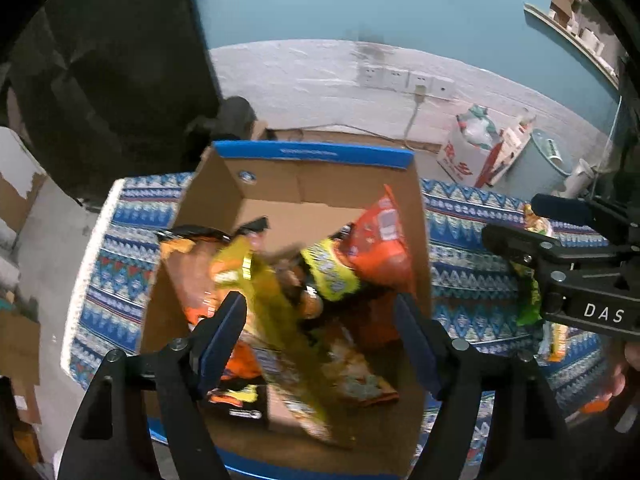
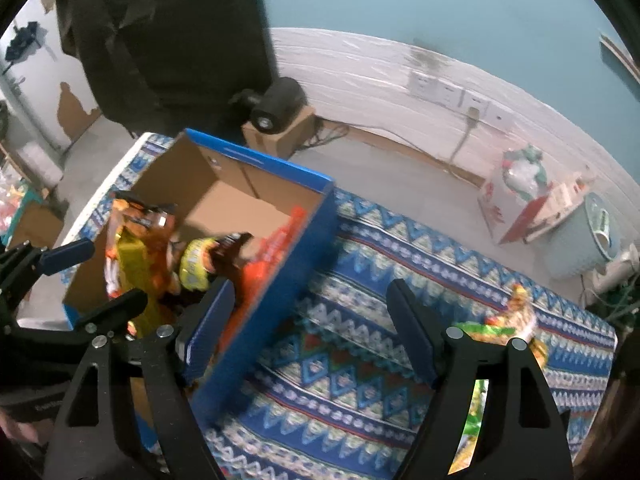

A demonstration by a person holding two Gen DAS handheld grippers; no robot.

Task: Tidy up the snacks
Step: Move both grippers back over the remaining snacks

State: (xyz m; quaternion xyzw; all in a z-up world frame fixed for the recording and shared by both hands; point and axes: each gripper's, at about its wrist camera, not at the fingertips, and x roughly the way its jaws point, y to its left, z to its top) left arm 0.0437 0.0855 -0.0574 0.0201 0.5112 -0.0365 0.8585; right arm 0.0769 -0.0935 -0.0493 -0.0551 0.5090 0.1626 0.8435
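A: We see the cardboard box [image 1: 312, 184] with its blue rim standing on the patterned blue cloth [image 1: 472, 248], holding a jumble of snack bags. An orange-red bag [image 1: 380, 248] leans against the box's right wall, a yellow-labelled one [image 1: 332, 276] lies beside it, and a long yellow packet [image 1: 276, 320] sits blurred across the middle.

B: We can't read any label; the yellow packet is smeared. Outside the box, more snacks [image 2: 508, 320] lie on the cloth to the right, partly behind our right tool's finger.

A: And whether the yellow packet touches anything, we cannot tell.

B: Our left gripper [image 1: 320, 340] points down into the box from above, fingers spread wide with nothing pinched between them.

A: Our right gripper [image 2: 310, 332] hangs over the cloth just beside the box's blue wall, fingers likewise apart and holding nothing. From the left wrist view it shows at the right, with green packaging [image 1: 528, 304] behind it.
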